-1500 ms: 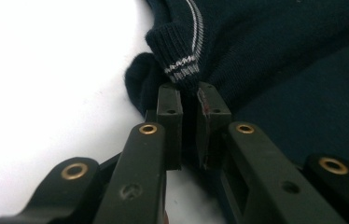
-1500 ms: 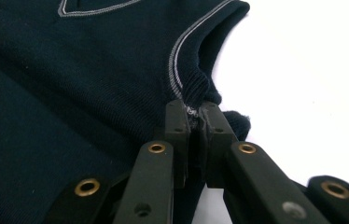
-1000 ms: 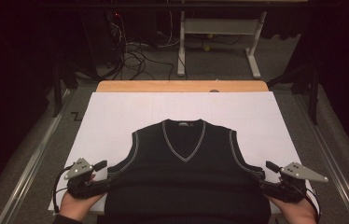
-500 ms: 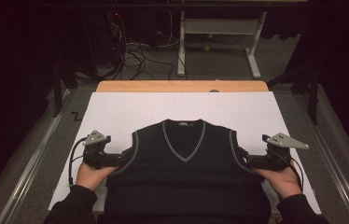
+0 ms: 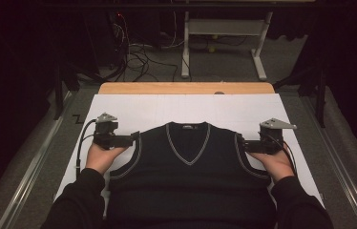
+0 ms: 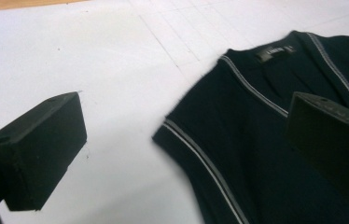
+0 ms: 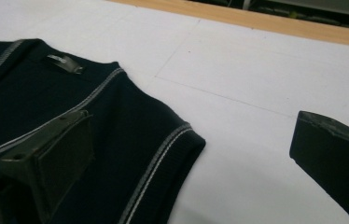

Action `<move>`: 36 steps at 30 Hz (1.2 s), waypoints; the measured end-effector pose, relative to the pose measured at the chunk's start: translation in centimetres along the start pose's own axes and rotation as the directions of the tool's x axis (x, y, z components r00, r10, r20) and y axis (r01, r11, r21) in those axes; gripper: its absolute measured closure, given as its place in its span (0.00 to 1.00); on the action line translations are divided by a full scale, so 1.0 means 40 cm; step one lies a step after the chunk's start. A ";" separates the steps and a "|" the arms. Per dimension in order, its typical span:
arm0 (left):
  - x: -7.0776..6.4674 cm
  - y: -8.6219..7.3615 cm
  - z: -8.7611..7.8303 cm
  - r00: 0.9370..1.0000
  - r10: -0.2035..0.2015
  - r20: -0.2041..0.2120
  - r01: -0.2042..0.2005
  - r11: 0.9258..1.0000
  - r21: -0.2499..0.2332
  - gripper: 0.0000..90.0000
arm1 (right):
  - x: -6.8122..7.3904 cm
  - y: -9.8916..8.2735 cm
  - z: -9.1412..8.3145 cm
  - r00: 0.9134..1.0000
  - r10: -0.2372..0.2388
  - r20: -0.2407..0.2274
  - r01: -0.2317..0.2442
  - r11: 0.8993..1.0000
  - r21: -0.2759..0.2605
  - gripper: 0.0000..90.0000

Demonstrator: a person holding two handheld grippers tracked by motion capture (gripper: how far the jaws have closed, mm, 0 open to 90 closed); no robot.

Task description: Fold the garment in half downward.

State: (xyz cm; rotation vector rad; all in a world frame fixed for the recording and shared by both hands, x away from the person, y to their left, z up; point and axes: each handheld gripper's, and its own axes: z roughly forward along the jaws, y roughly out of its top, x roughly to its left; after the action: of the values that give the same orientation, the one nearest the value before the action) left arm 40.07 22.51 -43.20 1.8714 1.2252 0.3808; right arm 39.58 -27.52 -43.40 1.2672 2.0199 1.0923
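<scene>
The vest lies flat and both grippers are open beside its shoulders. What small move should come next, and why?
Probably lower the left gripper and right gripper onto the vest shoulders and close, since each shoulder edge lies between open jaws, ungripped.

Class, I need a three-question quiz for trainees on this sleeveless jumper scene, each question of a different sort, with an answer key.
1. True or false: the left hand-held gripper has its jaws shut on the dark V-neck vest.
2. Multiple choice: what does the vest lie on? A) bare wood B) a white sheet C) grey carpet.
3. Fill in: the right hand-held gripper is at the vest's ______ armhole edge, as the high view shows it.

Key:
1. False; its jaws stand open, one over the sheet and one over the vest, pressing on nothing.
2. B.
3. Right, near the striped trim.
</scene>
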 end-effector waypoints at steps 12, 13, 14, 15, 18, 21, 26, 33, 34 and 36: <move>0.003 -0.029 0.140 0.994 -0.107 -0.027 0.110 0.971 0.212 0.06 | 0.026 -0.003 0.144 1.000 0.030 -0.004 -0.029 0.978 0.208 0.13; -0.004 -0.029 0.141 0.995 -0.092 -0.035 0.098 0.972 0.212 0.11 | 0.026 -0.007 0.153 1.000 0.029 0.006 -0.030 0.974 0.225 0.14; -0.010 -0.029 0.141 0.995 -0.087 -0.044 0.094 0.973 0.213 0.16 | 0.026 -0.011 0.160 0.999 0.032 0.018 -0.036 0.971 0.236 0.15; -0.015 -0.029 0.141 0.995 -0.084 -0.056 0.094 0.972 0.216 0.21 | 0.026 -0.013 0.161 0.999 0.026 0.029 -0.032 0.973 0.227 0.17; -0.030 -0.029 0.140 0.995 -0.055 -0.088 0.074 0.971 0.226 0.37 | 0.025 -0.012 0.158 0.999 0.031 0.038 -0.039 0.972 0.230 0.23; -0.037 -0.030 0.139 0.995 -0.054 -0.081 0.071 0.971 0.227 0.52 | 0.029 -0.012 0.148 0.999 0.024 0.045 -0.033 0.973 0.229 0.44; -0.054 -0.033 0.143 0.998 -0.048 -0.040 0.056 0.972 0.230 0.78 | 0.043 -0.010 0.138 1.000 0.021 0.016 -0.024 0.972 0.234 0.77; -0.032 -0.016 0.116 0.997 -0.066 -0.038 0.072 0.984 0.161 0.81 | 0.045 0.010 0.119 1.000 -0.014 0.016 0.011 0.981 0.196 0.88; -0.027 -0.009 0.107 0.997 -0.074 -0.035 0.078 0.988 0.134 0.81 | 0.042 0.018 0.112 1.000 -0.014 0.021 0.010 0.984 0.175 0.88; -0.030 0.022 0.083 0.998 -0.045 -0.052 0.049 0.996 0.069 0.81 | 0.039 0.035 0.097 0.999 -0.023 0.031 0.019 0.990 0.137 0.88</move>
State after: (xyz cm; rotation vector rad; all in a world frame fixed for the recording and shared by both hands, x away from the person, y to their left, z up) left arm 42.18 19.73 -44.28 1.8991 1.3295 0.3653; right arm 42.55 -24.38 -44.33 1.3191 2.1091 0.9311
